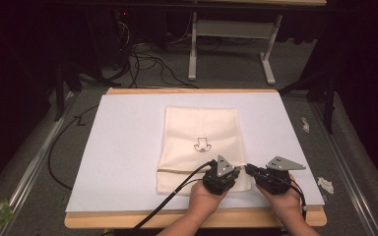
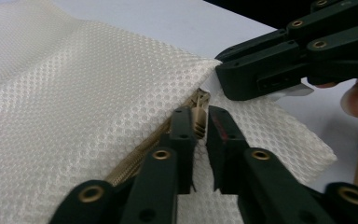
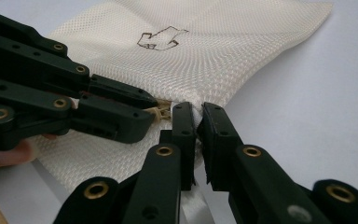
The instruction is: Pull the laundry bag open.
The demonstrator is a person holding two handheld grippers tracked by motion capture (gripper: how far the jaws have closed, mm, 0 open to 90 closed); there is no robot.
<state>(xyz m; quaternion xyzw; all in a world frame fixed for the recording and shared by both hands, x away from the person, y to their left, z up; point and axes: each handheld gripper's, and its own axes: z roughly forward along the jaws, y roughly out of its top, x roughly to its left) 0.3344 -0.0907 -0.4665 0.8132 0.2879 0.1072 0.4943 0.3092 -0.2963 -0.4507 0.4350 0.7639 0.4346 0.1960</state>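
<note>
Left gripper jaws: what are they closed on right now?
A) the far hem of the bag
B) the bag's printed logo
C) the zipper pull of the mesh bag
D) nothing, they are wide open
C: in the left gripper view, the left gripper pinches the tan zipper pull at the mesh bag edge.

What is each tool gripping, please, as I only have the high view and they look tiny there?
Observer: The left tool is shut on the zipper pull of the mesh bag.
Operator: Thank you. And the right one?
Observer: The right tool is shut on the bag's edge, just beside the zipper's end.
Operator: Is the zipper open yet?
Observer: It looks closed along the part running back from the pull, and the pull sits at the bag's edge.
</note>
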